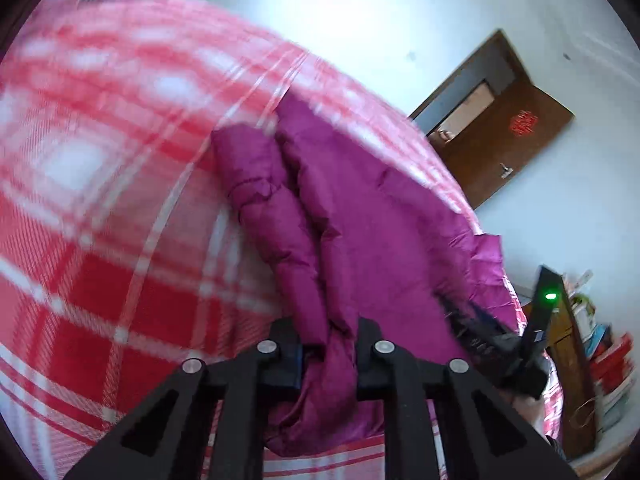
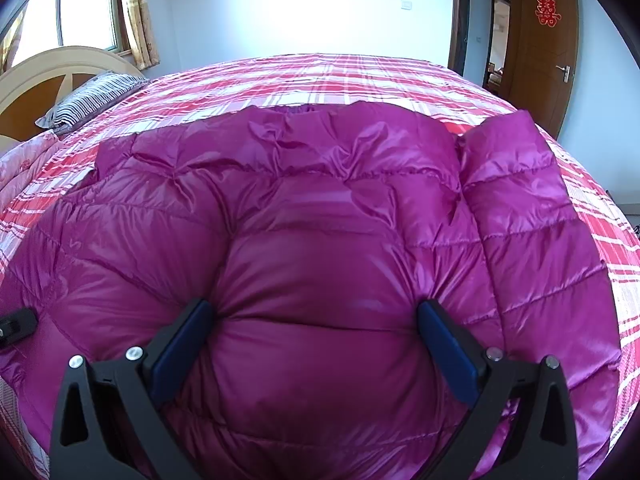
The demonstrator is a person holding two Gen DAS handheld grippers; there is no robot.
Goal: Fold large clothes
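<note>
1. The jacket [image 2: 320, 220] looks like a light, puffy, down-filled one. My judgement is that it weighs little but springs back when pressed, so folds will want to pop open unless pressed flat.
2. Its shiny shell looks slippery. A grip on a thick padded panel may slide off; the thinner hems, cuffs and stitched seams seem the surer places to take hold.
3. It is soft and limp with no stiffness of its own, so a lifted part hangs and drags the rest along.
4. In colour it is a glossy magenta-purple, quilted in horizontal bands with puckered stitching across the upper part.
5. It lies spread on the bed [image 2: 360, 76], which has a red, pink and white checked cover. In the right wrist view a sleeve [image 2: 520, 200] lies along the right side of the body.
6. The left hand-held gripper [image 1: 328, 340] is closed on a bunched strip of the jacket [image 1: 360, 220], with fabric pinched between its fingers and hanging below them; the view is blurred.
7. The right hand-held gripper [image 2: 316, 320] is wide open, its blue pads [image 2: 448, 344] pressing down either side of a padded bulge near the lower part of the jacket, gripping nothing.
8. A striped pillow [image 2: 88, 96] sits by the headboard, well apart from the jacket.
</note>
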